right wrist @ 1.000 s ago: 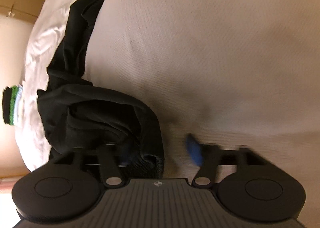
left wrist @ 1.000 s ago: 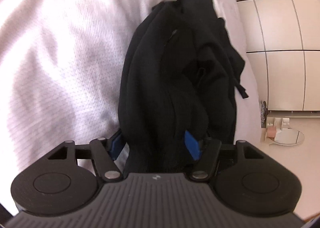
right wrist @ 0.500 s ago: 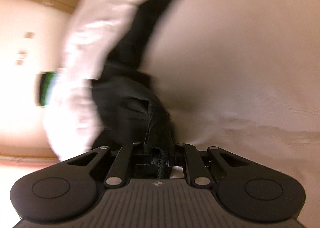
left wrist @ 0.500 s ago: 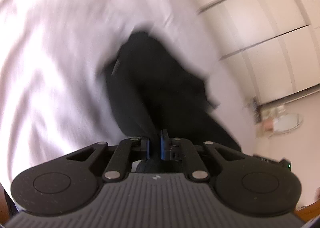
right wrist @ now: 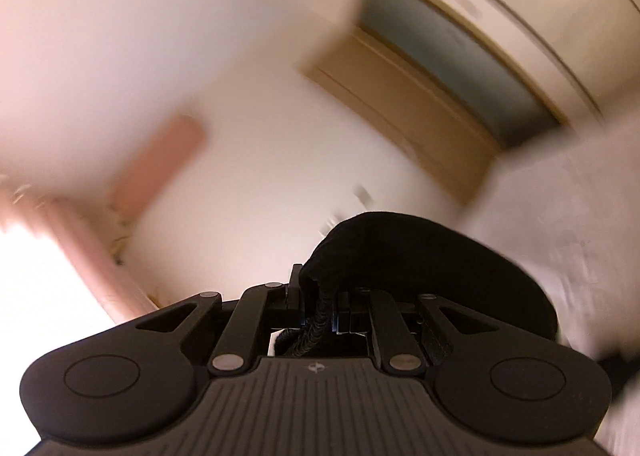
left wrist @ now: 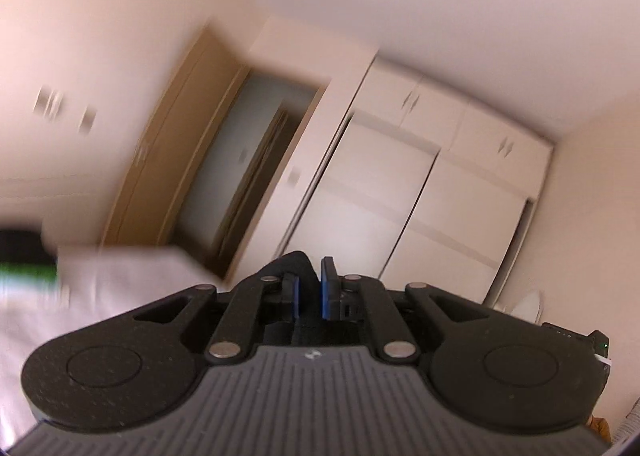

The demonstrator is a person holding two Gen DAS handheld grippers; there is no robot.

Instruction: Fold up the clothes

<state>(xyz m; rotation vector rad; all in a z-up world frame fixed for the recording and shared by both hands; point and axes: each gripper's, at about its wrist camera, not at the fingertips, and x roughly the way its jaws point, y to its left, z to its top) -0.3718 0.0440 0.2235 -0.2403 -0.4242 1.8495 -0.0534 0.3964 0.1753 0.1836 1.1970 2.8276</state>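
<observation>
While both cameras point up toward the walls and ceiling, we have the black garment (right wrist: 432, 268) pinched at two places. Our right claw (right wrist: 318, 306) is clamped on a ribbed hem or cuff, and a dark bulk of cloth billows over and to the right of it, in front of the white bed (right wrist: 580, 216). Our left claw (left wrist: 310, 292) has its blue pads (left wrist: 327, 288) drawn nearly together with a narrow slit between them; a fold of black cloth humps up just behind them, so we judge it is gripping the garment too, though the cloth between the pads is hard to make out. Most of the garment hangs below both views, hidden.

We judge this to be the lift-and-shake step. To do it well, we keep both claws tight, since a thin edge can slide out under a snap. We raise the two held points to one level and spread them until the cloth between them goes taut, letting the rest hang free and straighten. Then we lower it onto the bed, trailing edge first. Both views are blurred, so finer detail is beyond us; the wardrobe (left wrist: 420, 192) and doorway (left wrist: 240, 160) lie well clear.
</observation>
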